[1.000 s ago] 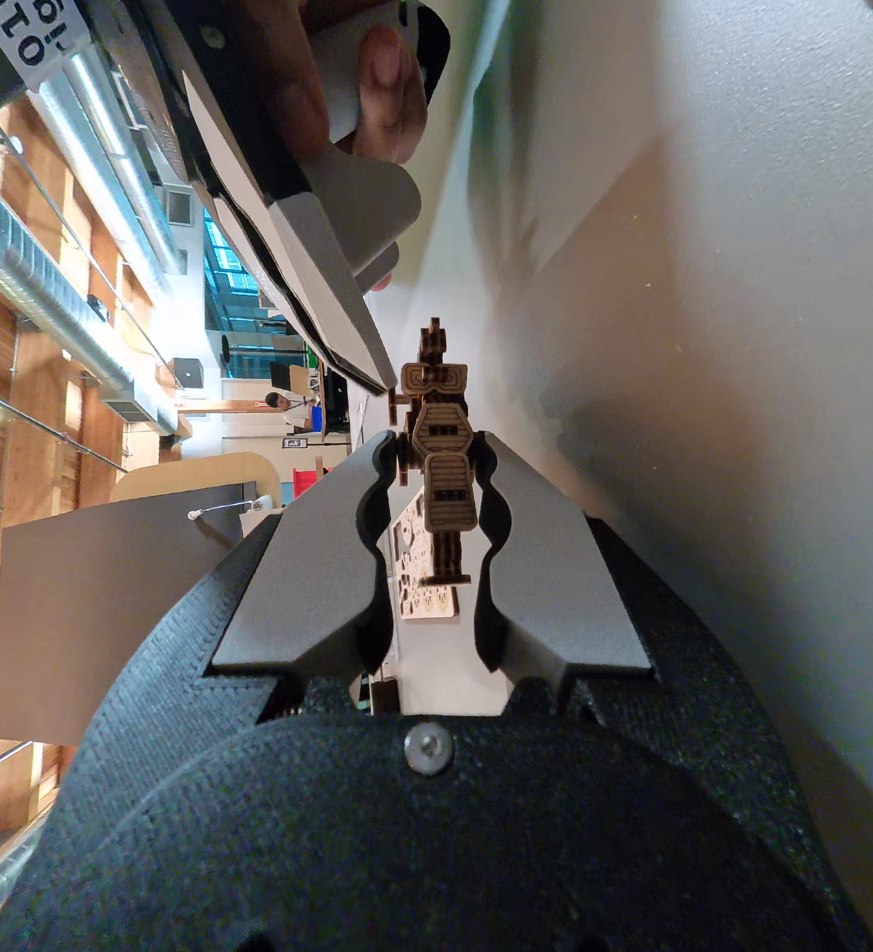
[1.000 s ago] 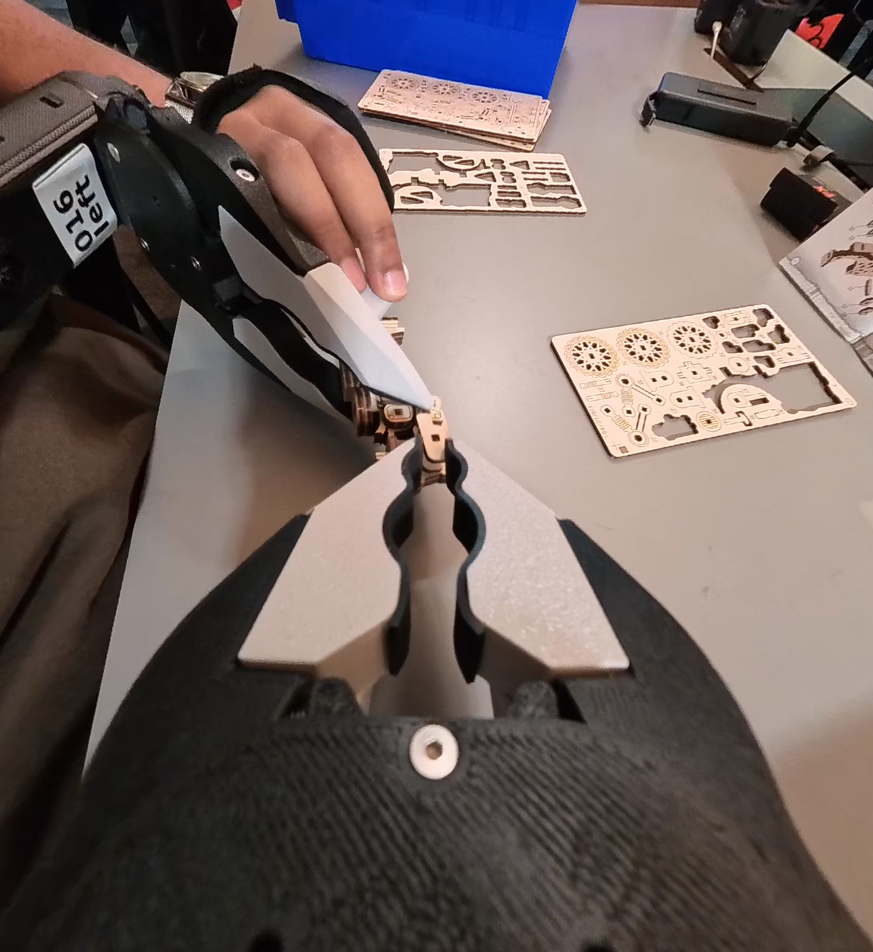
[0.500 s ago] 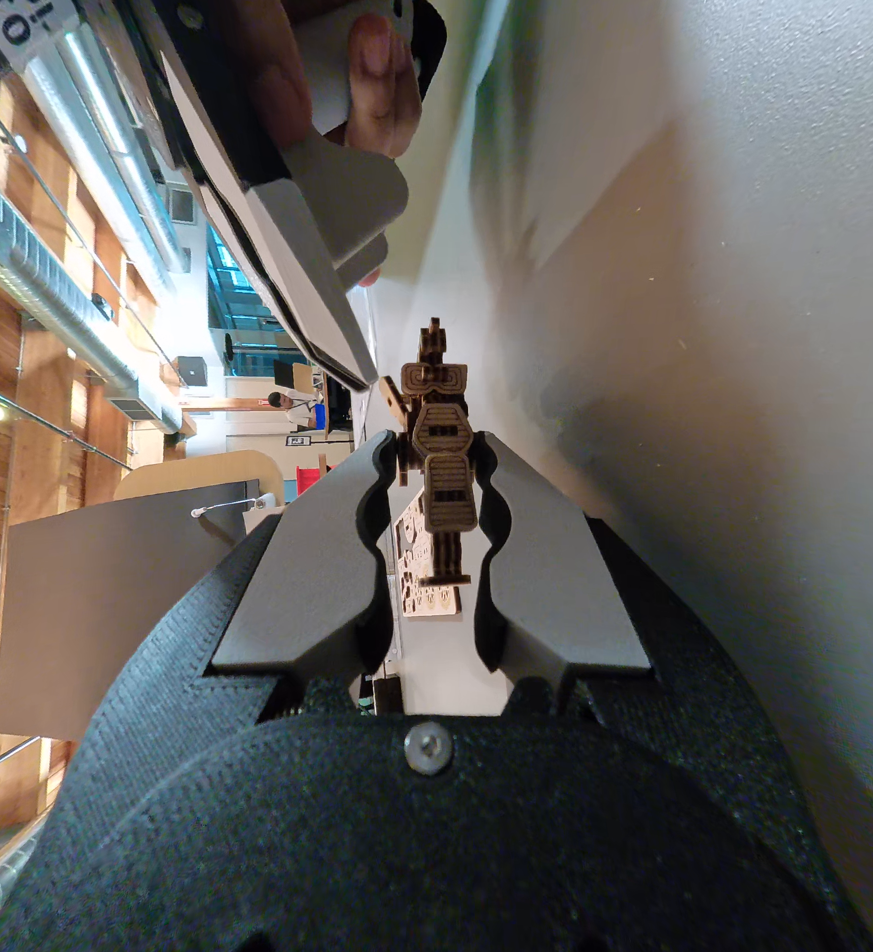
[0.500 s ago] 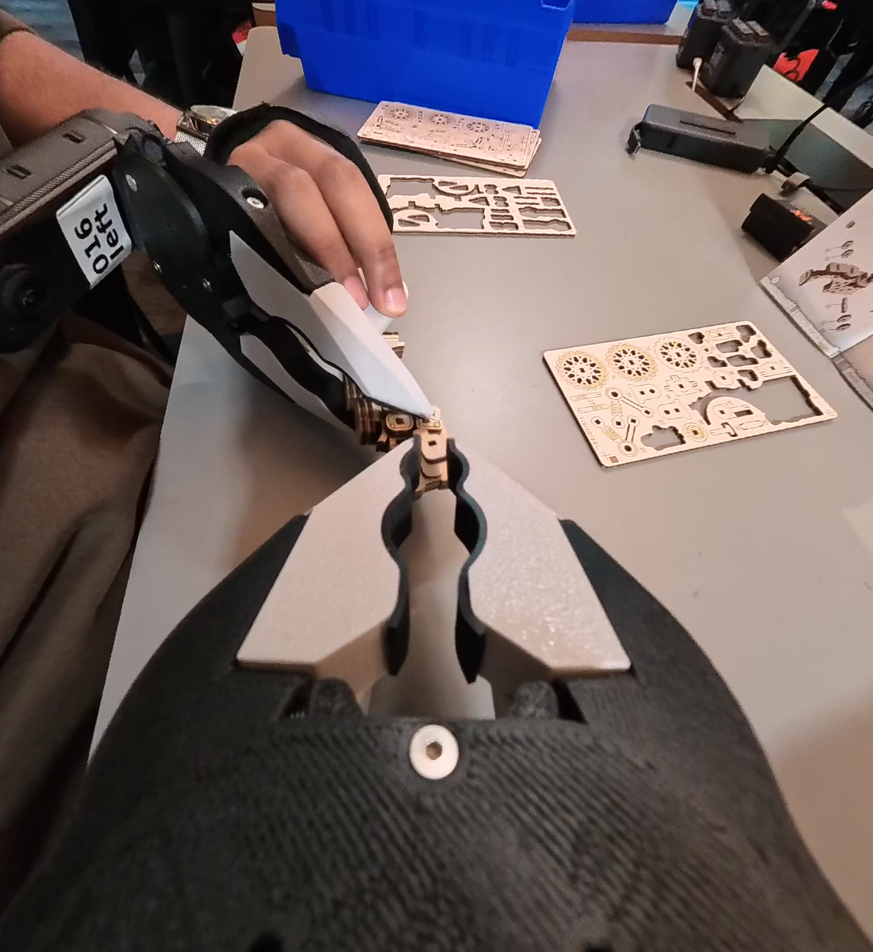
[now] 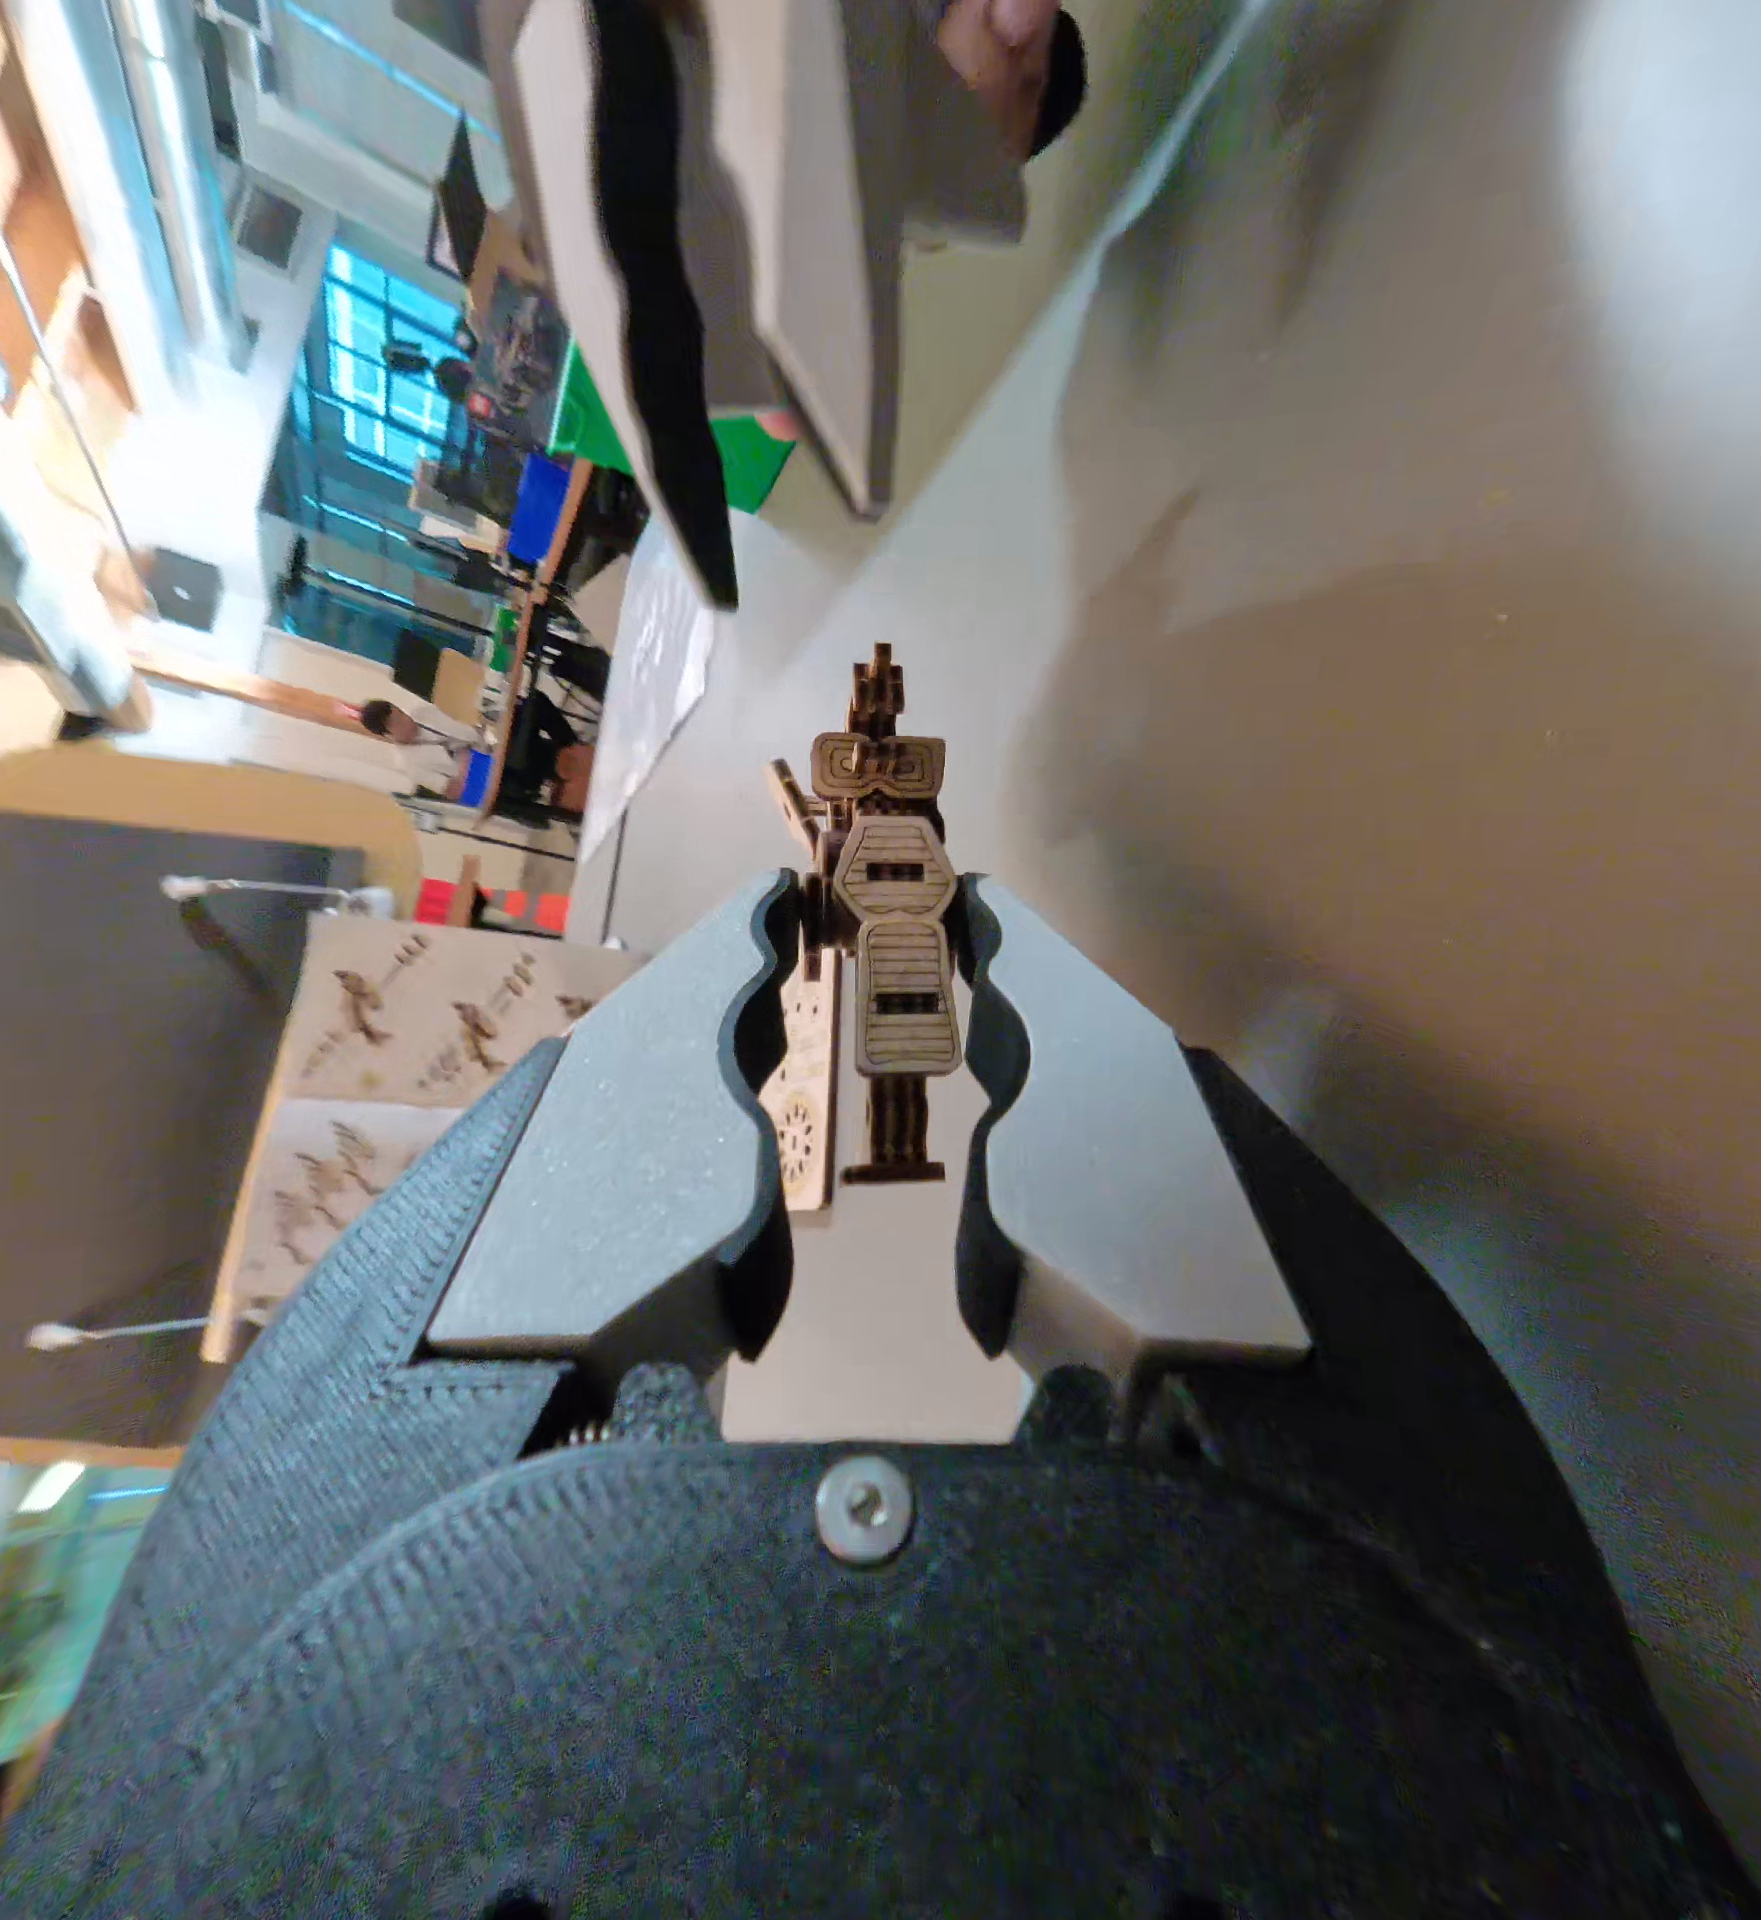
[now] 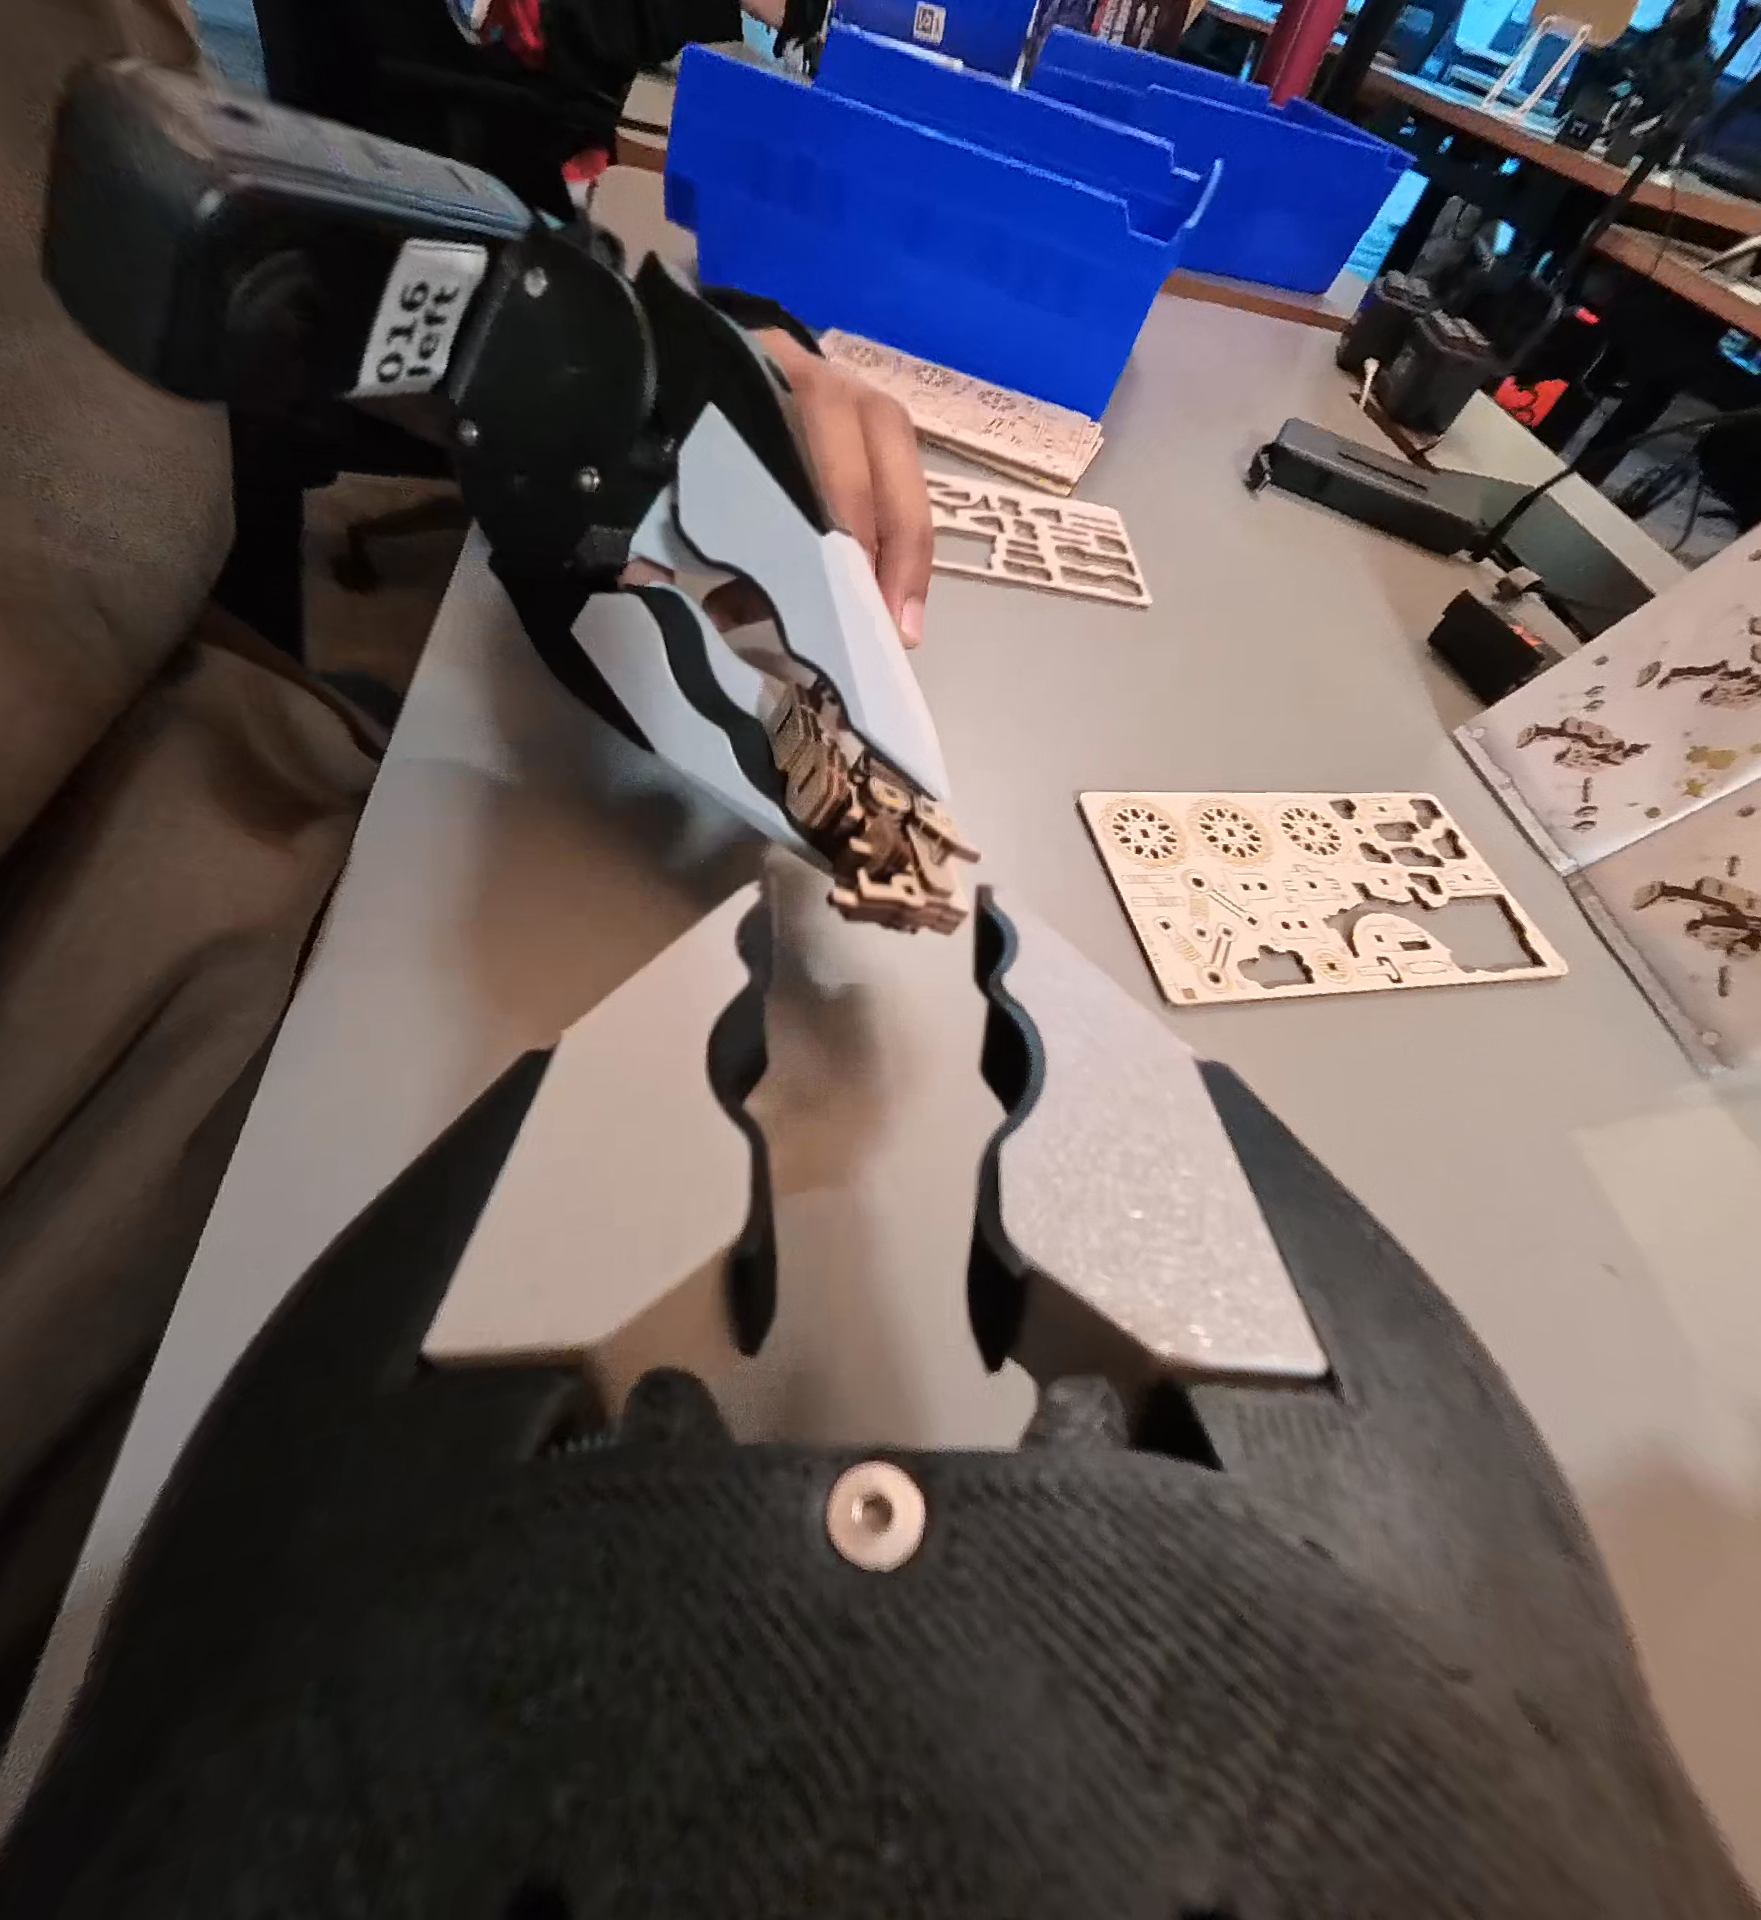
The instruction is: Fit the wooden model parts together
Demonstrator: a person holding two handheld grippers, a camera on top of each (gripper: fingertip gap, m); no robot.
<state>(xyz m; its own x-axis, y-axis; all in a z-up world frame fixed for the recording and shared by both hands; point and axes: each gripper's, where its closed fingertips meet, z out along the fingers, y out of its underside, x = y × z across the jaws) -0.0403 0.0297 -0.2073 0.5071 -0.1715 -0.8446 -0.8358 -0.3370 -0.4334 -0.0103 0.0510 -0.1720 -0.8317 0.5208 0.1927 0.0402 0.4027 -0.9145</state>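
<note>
My left tool is clamped on the wooden model, holding it in the air above the grey surface. My right tool gapes wide with nothing in it, its tips just beside the wooden model's front end.

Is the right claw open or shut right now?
Open. In the right wrist view the right claw has a wide gap between its fingers with bare table showing through, and nothing is held between them.

right claw: opened, drew back | wooden model: small piece now attached, unpinched
</note>
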